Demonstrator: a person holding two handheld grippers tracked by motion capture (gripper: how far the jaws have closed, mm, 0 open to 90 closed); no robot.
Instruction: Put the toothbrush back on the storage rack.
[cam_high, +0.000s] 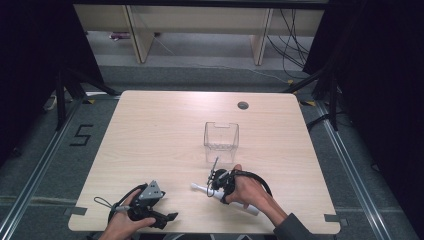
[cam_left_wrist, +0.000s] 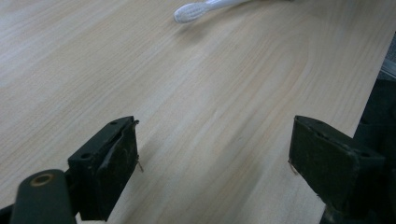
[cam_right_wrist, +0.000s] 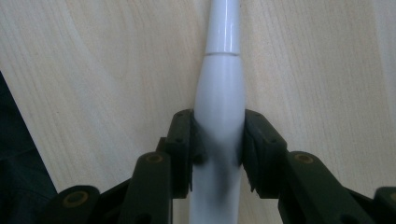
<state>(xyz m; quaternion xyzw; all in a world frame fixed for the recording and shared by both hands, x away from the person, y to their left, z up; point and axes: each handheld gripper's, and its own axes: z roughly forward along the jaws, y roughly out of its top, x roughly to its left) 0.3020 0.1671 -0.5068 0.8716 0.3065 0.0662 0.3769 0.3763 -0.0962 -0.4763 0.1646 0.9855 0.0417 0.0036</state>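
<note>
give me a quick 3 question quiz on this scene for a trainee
1. True or false: the right gripper has its jaws shut on the white electric toothbrush.
2. Multiple choice: the left gripper is A) clamped on the toothbrush, B) open with bare table between its jaws, C) inside the clear box.
3. Short answer: in the high view, what stands on the table just beyond the right gripper?

Key
1. True: both pads press on the toothbrush body.
2. B.
3. A clear plastic box, upright and apart from the toothbrush.
</note>
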